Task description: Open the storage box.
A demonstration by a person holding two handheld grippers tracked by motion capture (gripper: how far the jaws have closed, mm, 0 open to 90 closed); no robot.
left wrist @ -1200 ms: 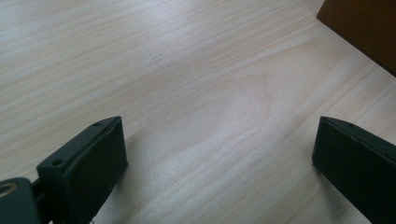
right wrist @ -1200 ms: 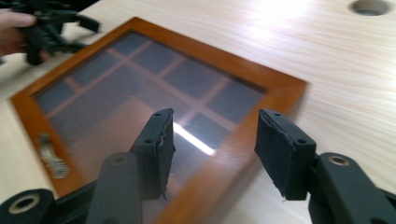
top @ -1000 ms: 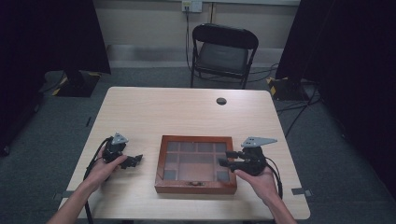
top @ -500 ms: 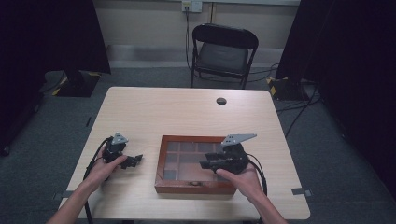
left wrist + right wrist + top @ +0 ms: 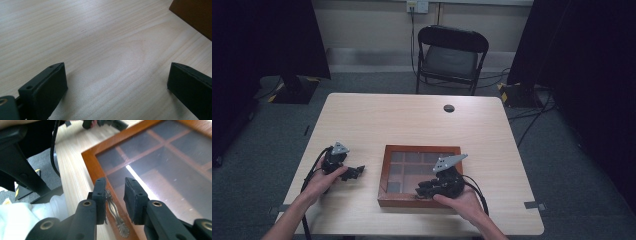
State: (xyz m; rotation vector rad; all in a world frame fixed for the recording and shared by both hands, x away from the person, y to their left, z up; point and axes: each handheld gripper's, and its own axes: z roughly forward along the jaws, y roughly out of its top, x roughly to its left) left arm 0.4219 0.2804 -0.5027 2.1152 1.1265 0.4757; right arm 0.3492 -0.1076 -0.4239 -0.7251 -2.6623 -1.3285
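The right gripper (image 5: 115, 195) has just been closing its narrowly parted jaws over the near rim of the reddish-brown wooden box with a glass lid (image 5: 396, 150); the ornate metal handle (image 5: 113, 213) lies just beside one pad, no grip visible. The box sits on the pale wooden table (image 5: 412, 120), near its front edge. Further left, the left gripper (image 5: 354, 172) rests on the tabletop with jaws wide apart, nothing between them.

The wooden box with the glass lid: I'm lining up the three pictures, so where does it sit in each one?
High view: the wooden box lies at the table's near middle, under the right gripper.
Left gripper view: one brown corner at top right.
Right gripper view: its frame and glass pane cover the centre and right.
Shared landmark: the pale wooden table.
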